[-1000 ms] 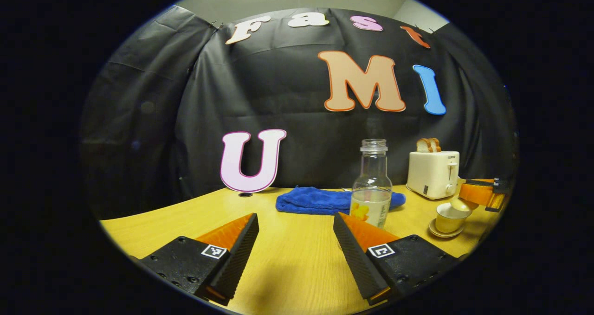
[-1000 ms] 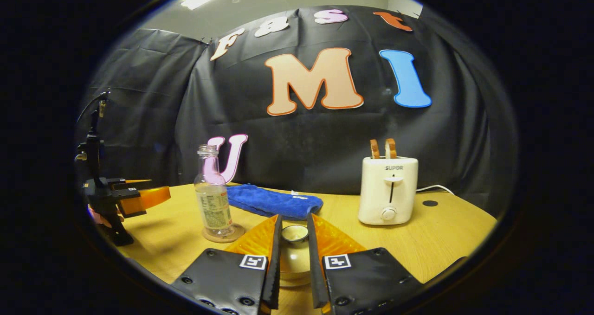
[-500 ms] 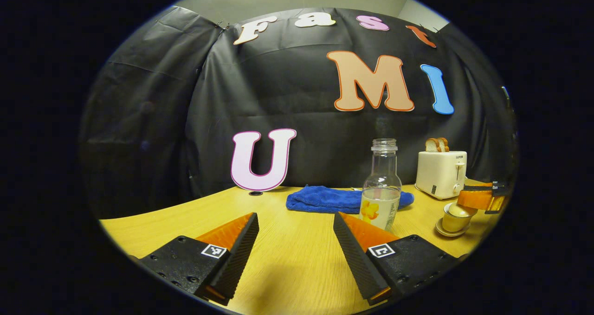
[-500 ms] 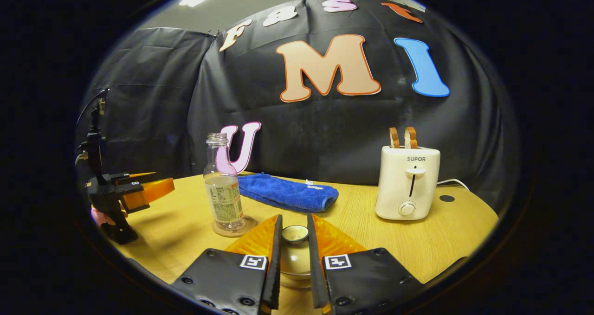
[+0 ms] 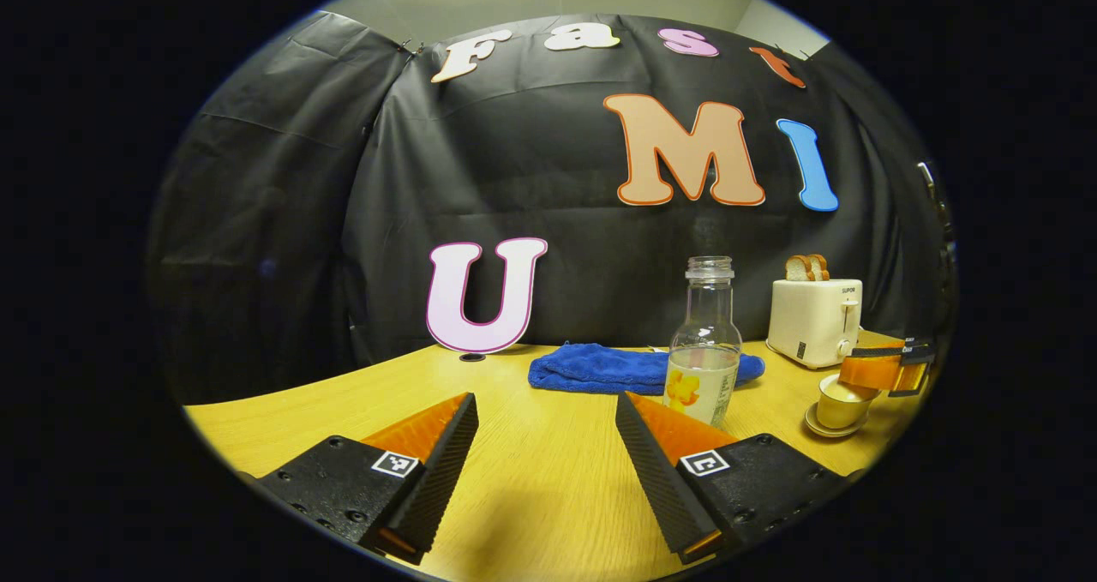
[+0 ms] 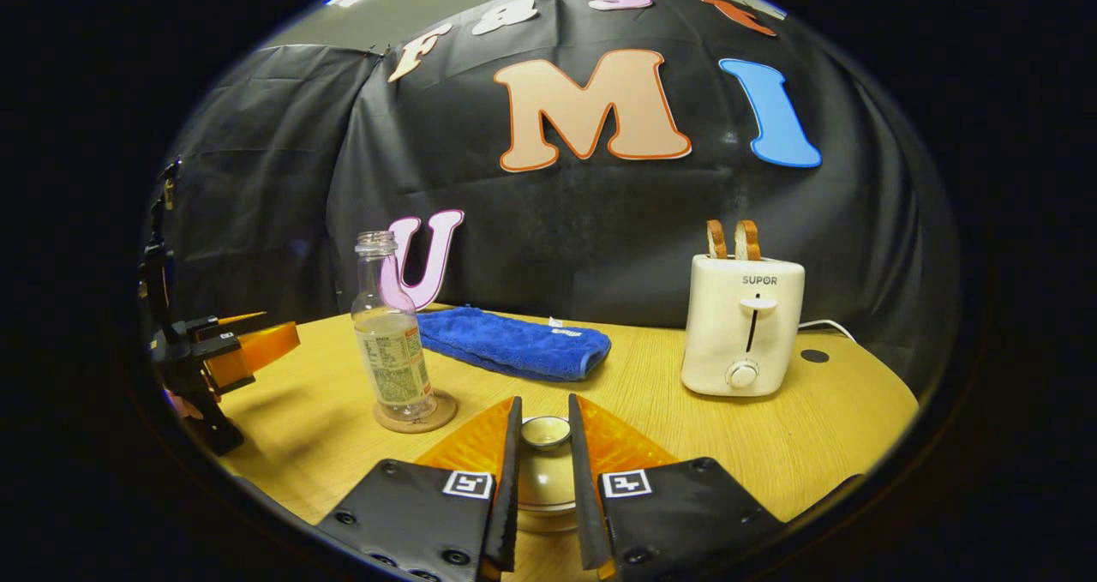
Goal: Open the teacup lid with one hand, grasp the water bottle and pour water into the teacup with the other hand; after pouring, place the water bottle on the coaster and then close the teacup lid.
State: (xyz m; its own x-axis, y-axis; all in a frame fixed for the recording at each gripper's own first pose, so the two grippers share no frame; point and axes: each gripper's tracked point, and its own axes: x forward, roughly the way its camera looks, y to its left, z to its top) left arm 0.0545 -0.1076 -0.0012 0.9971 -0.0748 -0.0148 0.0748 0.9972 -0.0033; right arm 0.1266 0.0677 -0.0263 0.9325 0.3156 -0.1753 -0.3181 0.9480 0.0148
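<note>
Clamped by the right gripper [image 6: 542, 479] on the knob of the pale ceramic teacup lid [image 6: 545, 433], fingers nearly together, with the cream teacup [image 5: 842, 400] on its saucer directly beneath, at the right end of the yellow wooden tabletop [image 5: 548, 488]. Ahead and slightly right of the left gripper [image 5: 546, 471], whose fingers stand wide apart and empty: the clear glass water bottle [image 5: 704, 342], upright on a round cork coaster [image 6: 417, 415], long axis vertical, uncapped, part full. Open tabletop between fingers and bottle; blue folded towel [image 5: 600, 368] just behind, white toaster [image 6: 743, 325] well to the right, nearer the cup.
</note>
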